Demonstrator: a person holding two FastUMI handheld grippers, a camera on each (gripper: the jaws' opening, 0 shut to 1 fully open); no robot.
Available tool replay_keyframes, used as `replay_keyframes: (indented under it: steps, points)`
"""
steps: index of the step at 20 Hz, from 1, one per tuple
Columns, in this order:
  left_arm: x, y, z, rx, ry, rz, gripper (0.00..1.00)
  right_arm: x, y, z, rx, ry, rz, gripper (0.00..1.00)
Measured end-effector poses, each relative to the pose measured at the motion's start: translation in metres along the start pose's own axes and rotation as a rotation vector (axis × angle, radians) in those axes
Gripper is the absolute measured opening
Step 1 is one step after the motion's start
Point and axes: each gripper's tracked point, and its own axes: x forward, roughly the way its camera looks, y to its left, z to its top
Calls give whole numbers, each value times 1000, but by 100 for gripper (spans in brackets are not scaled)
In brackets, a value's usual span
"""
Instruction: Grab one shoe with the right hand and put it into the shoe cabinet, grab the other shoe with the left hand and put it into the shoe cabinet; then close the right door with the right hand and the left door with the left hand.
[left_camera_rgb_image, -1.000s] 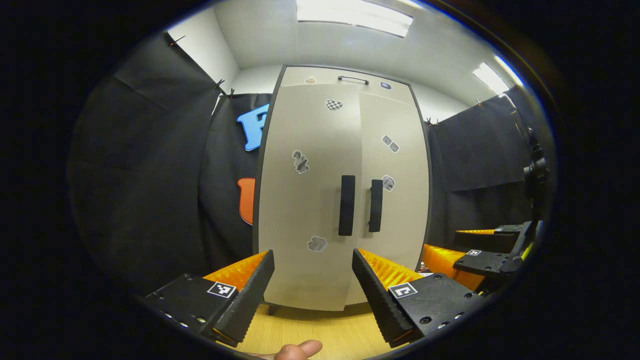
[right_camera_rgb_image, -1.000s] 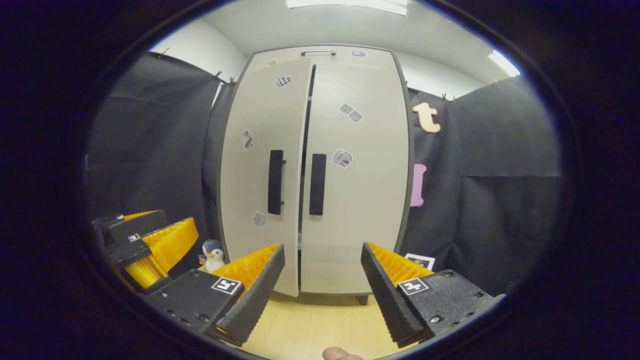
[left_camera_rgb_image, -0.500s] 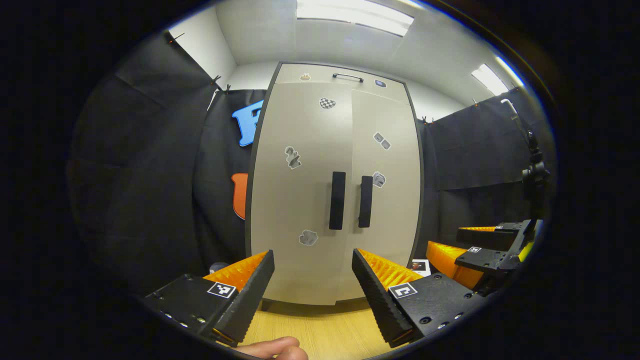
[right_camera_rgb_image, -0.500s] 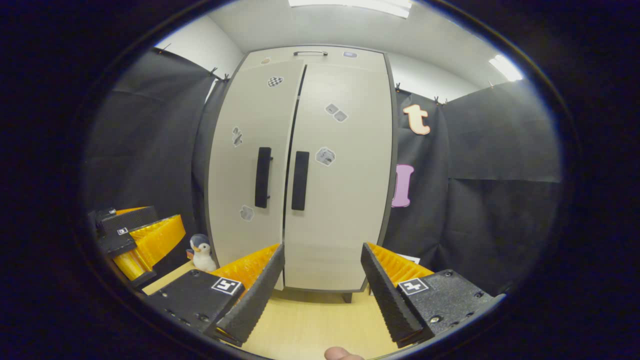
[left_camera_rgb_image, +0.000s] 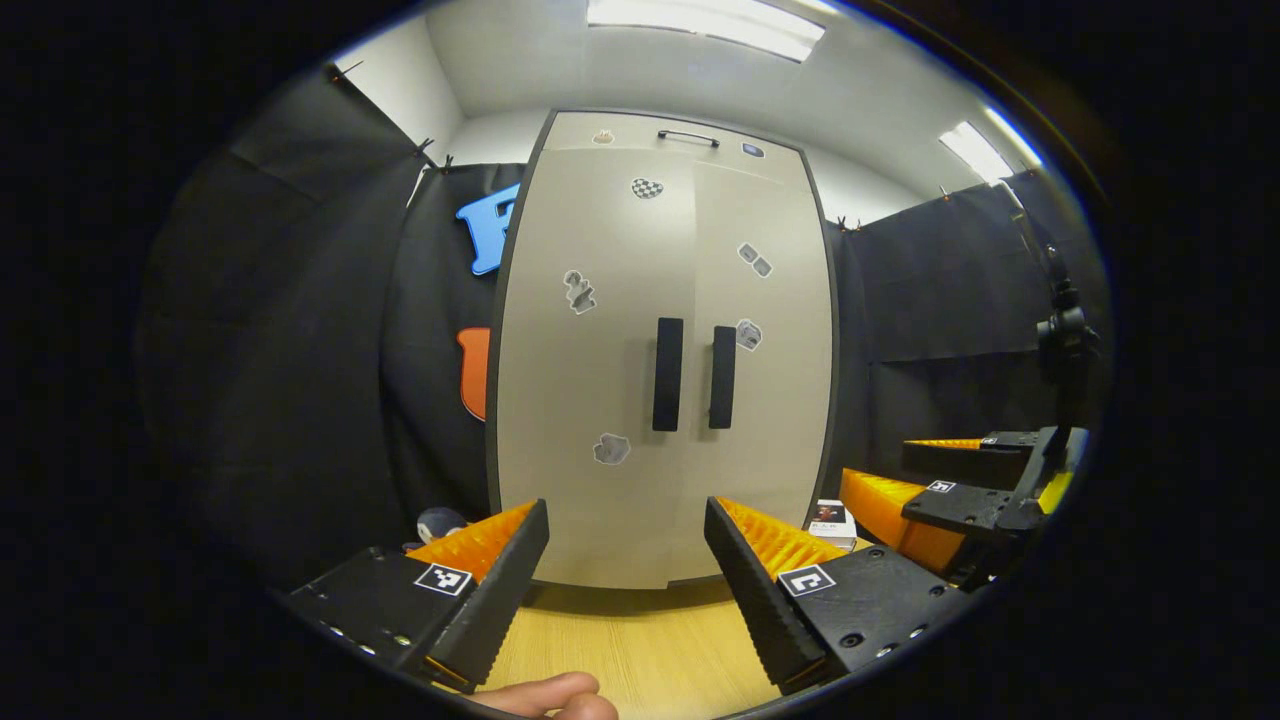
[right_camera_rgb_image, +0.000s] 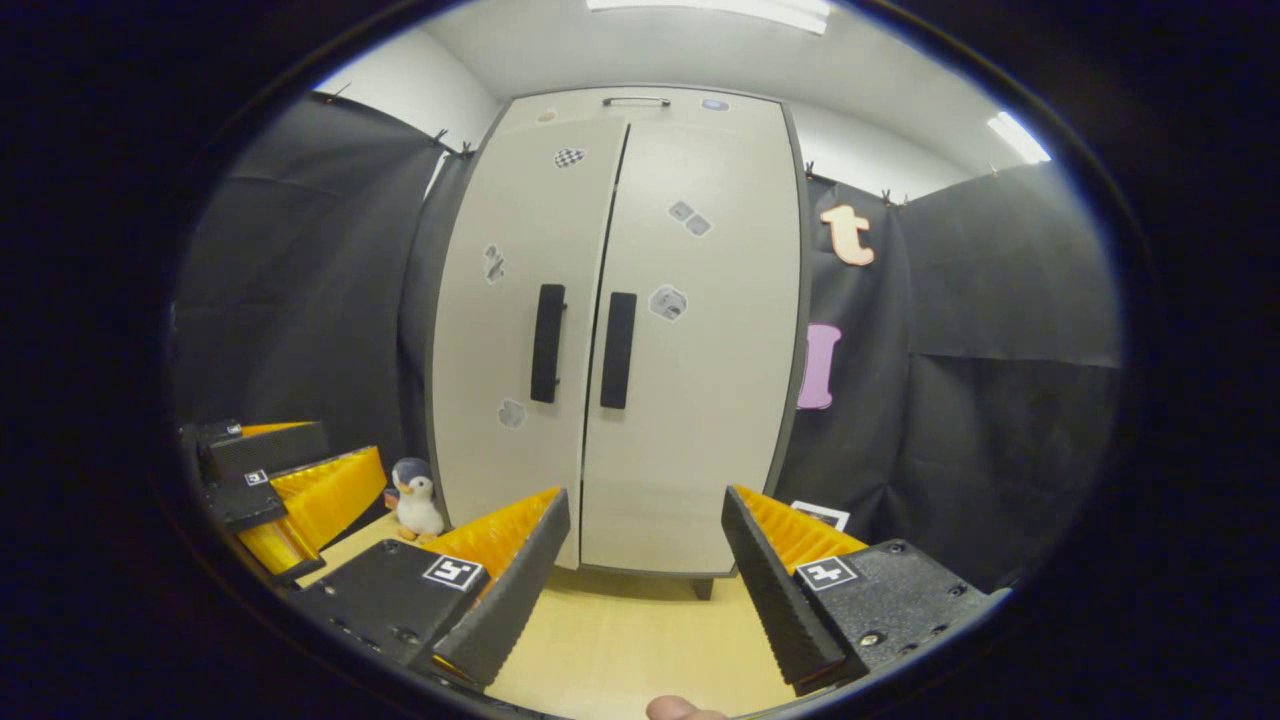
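The beige shoe cabinet (left_camera_rgb_image: 640, 260) stands straight ahead on the wooden floor, both doors shut, with two black handles (left_camera_rgb_image: 668, 374) side by side at mid height. In the right gripper view the cabinet (right_camera_rgb_image: 700, 400) shows a thin dark seam between its doors. My left gripper (left_camera_rgb_image: 626, 590) is open with nothing between its fingers, a short way back from the cabinet. My right gripper (right_camera_rgb_image: 645, 585) is open and holds nothing too. The right gripper (left_camera_rgb_image: 965, 500) appears at the right edge of the left gripper view, the left gripper (right_camera_rgb_image: 285, 490) at the left edge of the right gripper view.
A penguin plush (right_camera_rgb_image: 415, 497) stands on the floor at the cabinet's left foot. A small card (left_camera_rgb_image: 828, 515) lies by its right foot. Black cloth walls close in both sides. A fingertip (left_camera_rgb_image: 545, 695) shows at the bottom edge.
Both grippers have drawn back from the cabinet, which looks smaller. The left door, slightly ajar a second ago in the right gripper view, is now shut flush.
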Motion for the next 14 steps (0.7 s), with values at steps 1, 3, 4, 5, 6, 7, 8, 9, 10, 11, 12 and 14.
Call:
replay_keyframes:
  steps: [1, 3, 4, 5, 6, 7, 8, 9, 10, 11, 12, 14]
  points:
    - [-2, -1, 0, -2, -1, -8, 95, 0, 1, -1, -3, 3, 0, 99]
    - [-4, -5, -1, -8, 3, -23, 95, -1, 1, 0, -7, 0, 2, 99]
    - [-4, -4, -1, -10, 3, -27, 95, -1, 2, -1, -4, 1, 2, 99]
    - [-5, -4, -1, -11, 3, -31, 95, -1, 2, -1, 0, 5, 1, 99]
    - [-6, -5, -1, -14, 3, -38, 95, -2, 2, -3, 3, 9, -1, 99]
    - [-7, -6, -1, -20, 4, -43, 95, -3, 2, -4, 6, 11, -3, 99]
    - [-7, -8, 0, -27, 2, -53, 95, -3, 3, -5, 8, 14, -3, 99]
    - [-7, -8, 1, -32, 3, -56, 95, -4, 3, -6, 8, 18, -5, 99]
    - [-7, -8, 1, -37, 4, -63, 95, -5, 3, -8, 6, 22, -5, 99]
    - [-8, -9, 1, -40, 3, -63, 95, -6, 3, -9, 2, 25, -5, 99]
    - [-7, -7, -1, -39, 4, -59, 95, -6, 3, -11, 0, 28, -4, 99]
    - [-8, -7, -3, -44, 10, -59, 95, -8, 4, -10, 4, 28, -2, 99]
